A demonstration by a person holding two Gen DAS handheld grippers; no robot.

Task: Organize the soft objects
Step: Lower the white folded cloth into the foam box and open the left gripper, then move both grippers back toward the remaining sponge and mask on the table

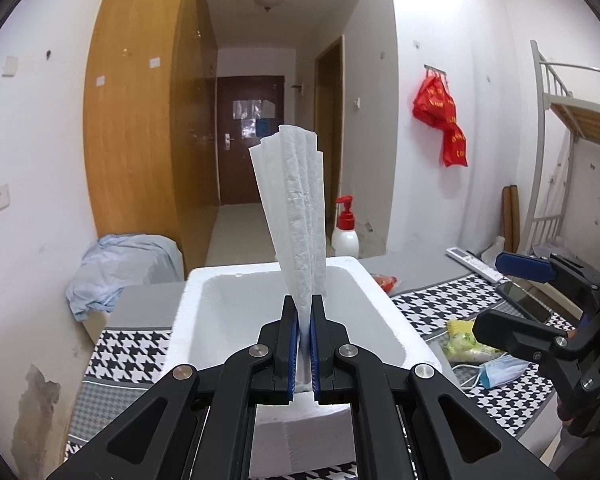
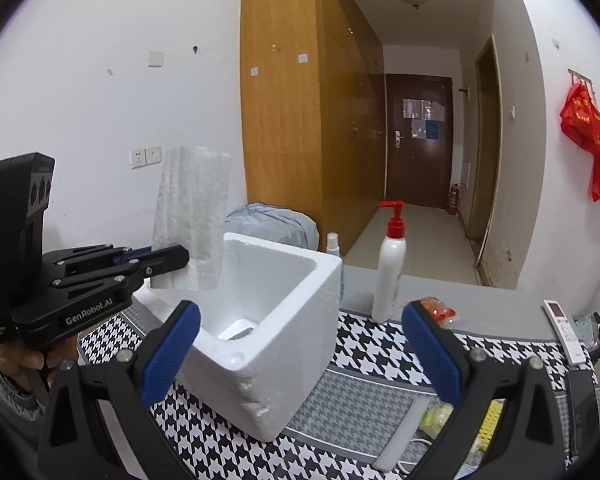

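I am facing white walls (image 2: 100, 100), a tall wooden wardrobe (image 1: 140, 128) and a tiled corridor running to a dark door (image 1: 248, 140); a ceiling lamp (image 1: 269, 1) is hanging overhead, a metal bunk bed (image 1: 572, 96) standing right.

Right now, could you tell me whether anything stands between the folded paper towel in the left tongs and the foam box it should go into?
Nothing visible does. The left tongs hold the folded paper towel upright over the open foam box, whose cavity holds only a small white item at the bottom.
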